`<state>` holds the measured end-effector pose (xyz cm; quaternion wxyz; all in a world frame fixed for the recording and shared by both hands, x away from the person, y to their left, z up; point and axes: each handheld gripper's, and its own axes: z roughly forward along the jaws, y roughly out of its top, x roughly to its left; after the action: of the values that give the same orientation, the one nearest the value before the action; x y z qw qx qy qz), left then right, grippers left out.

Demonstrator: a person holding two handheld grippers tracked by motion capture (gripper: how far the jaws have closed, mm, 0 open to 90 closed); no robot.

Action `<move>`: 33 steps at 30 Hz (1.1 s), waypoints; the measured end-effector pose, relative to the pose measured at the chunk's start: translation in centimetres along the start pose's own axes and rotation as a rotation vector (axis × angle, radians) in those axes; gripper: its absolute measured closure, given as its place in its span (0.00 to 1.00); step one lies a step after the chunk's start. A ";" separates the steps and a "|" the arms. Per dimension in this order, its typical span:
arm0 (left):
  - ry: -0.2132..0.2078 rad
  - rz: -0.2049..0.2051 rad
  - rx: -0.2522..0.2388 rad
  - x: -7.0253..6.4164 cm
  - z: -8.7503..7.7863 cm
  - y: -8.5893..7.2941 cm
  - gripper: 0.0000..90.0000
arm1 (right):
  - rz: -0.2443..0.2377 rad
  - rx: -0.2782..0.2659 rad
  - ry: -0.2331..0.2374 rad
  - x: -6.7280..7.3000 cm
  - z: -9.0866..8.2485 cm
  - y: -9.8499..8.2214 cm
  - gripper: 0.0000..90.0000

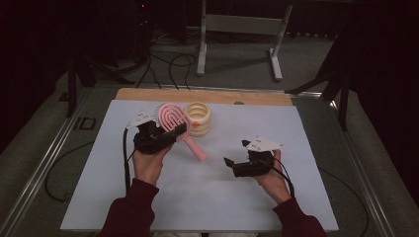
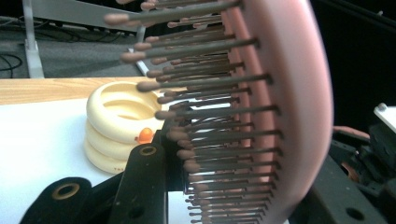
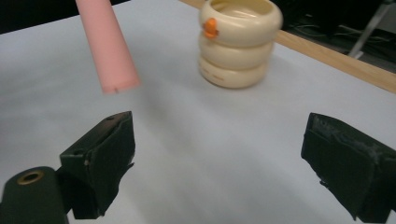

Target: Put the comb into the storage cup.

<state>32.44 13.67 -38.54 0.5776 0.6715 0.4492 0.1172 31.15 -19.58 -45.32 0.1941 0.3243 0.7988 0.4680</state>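
On the white desk (image 1: pixel 207 197), seen from the high view, a pink hairbrush (image 1: pixel 174 120) is held up by the left gripper (image 1: pixel 157 137), whose jaws are clamped on the brush just below its head. The head is tilted up and away from the person, while the handle slants down toward the middle of the desk, its tip close above or on the surface; which of the two cannot be told. In the left gripper view the brush (image 2: pixel 261 116) is seen from the side at very close range, its rows of bristles pointing to the left of that picture, with the gripper's black jaws rising beside them.

Just behind the brush head a cream holder (image 1: pixel 198 118) made of three stacked rings is standing upright near the far edge of the desk, with a small orange knob (image 1: pixel 196 124) on its near side. The holder (image 2: pixel 122 125) is also seen past the bristles in the left gripper view.

The right gripper (image 1: pixel 236 159) is held low over the desk, well apart from the brush, and its jaws are spread wide with nothing between them. In the right gripper view the handle's end (image 3: pixel 108 46) is seen ahead and above the bare surface, untouched by the jaws, and the holder (image 3: pixel 239 39) stands farther back.
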 end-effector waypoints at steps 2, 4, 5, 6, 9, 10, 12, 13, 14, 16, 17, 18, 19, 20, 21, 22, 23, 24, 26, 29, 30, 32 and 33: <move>0.005 0.007 -0.002 -0.1 0.0 0.4 0.71 | -0.003 -0.024 -0.025 -0.6 -1.1 -1.0 0.11; 0.008 0.016 -0.001 -0.2 0.0 0.7 0.71 | 0.002 -0.044 -0.040 -0.7 -1.8 -1.6 0.11; 0.008 0.020 -0.001 -0.2 0.0 0.8 0.71 | -0.011 -0.058 -0.054 -0.6 -2.1 -2.0 0.11; 0.007 0.024 -0.003 -0.2 0.0 0.9 0.71 | -0.013 -0.066 -0.057 -0.5 -2.4 -2.3 0.11; 0.008 0.039 -0.005 -0.4 -0.1 1.3 0.71 | -0.022 -0.091 -0.069 -0.3 -3.2 -3.4 0.12; 0.012 0.046 -0.006 -0.4 -0.2 1.5 0.71 | -0.026 -0.100 -0.077 -0.4 -3.6 -3.7 0.11; 0.013 0.051 -0.009 -0.4 -0.2 1.8 0.71 | 0.003 -0.136 -0.082 -0.5 -4.3 -4.5 0.11; 0.014 0.054 -0.011 -0.4 -0.3 1.9 0.71 | 0.010 -0.148 -0.086 -0.6 -4.5 -4.9 0.12; 0.014 0.055 -0.011 -0.4 -0.3 2.0 0.71 | 0.012 -0.145 -0.091 -0.7 -4.7 -5.1 0.12; 0.014 0.058 -0.015 -0.4 -0.4 2.1 0.71 | 0.028 -0.147 -0.105 -1.0 -5.1 -5.6 0.11; 0.014 0.058 -0.015 -0.4 -0.4 2.1 0.71 | 0.028 -0.147 -0.105 -1.0 -5.1 -5.6 0.11; 0.008 0.058 -0.021 -0.4 -0.5 2.2 0.71 | 0.044 -0.155 -0.106 -1.1 -5.3 -5.9 0.12; 0.004 0.058 -0.022 -0.3 -0.5 2.3 0.71 | 0.055 -0.162 -0.117 -1.2 -5.6 -6.3 0.12; -0.004 0.054 -0.023 -0.3 -0.4 2.4 0.71 | 0.065 -0.167 -0.120 -1.3 -5.7 -6.6 0.12; -0.004 0.054 -0.023 -0.3 -0.4 2.4 0.71 | 0.065 -0.167 -0.120 -1.3 -5.7 -6.6 0.12; -0.004 0.054 -0.023 -0.3 -0.4 2.4 0.71 | 0.081 -0.171 -0.130 -1.3 -5.9 -7.1 0.12; -0.004 0.054 -0.023 -0.3 -0.4 2.4 0.71 | 0.081 -0.171 -0.130 -1.3 -5.9 -7.1 0.12; -0.007 0.063 -0.015 -0.2 0.0 2.7 0.71 | 0.089 -0.170 -0.156 -1.5 -6.5 -8.2 0.12; -0.007 0.069 -0.016 -0.3 0.0 2.9 0.71 | 0.094 -0.165 -0.167 -1.7 -6.7 -8.5 0.12; -0.004 0.070 -0.021 -0.3 0.0 3.3 0.71 | 0.105 -0.174 -0.173 -1.8 -7.1 -8.7 0.13; -0.005 0.071 -0.024 -0.3 -0.1 3.4 0.71 | 0.105 -0.179 -0.172 -1.8 -7.3 -8.8 0.13; -0.002 0.079 -0.027 -0.4 -0.2 3.7 0.71 | 0.099 -0.179 -0.178 -1.8 -7.5 -9.0 0.13; -0.001 0.085 -0.029 -0.4 -0.2 3.8 0.71 | 0.098 -0.177 -0.181 -1.8 -7.6 -9.0 0.13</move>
<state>33.84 13.78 -34.94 0.5818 0.6816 0.4185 0.1477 24.73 -28.75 -49.49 0.2700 0.3856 0.7169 0.5143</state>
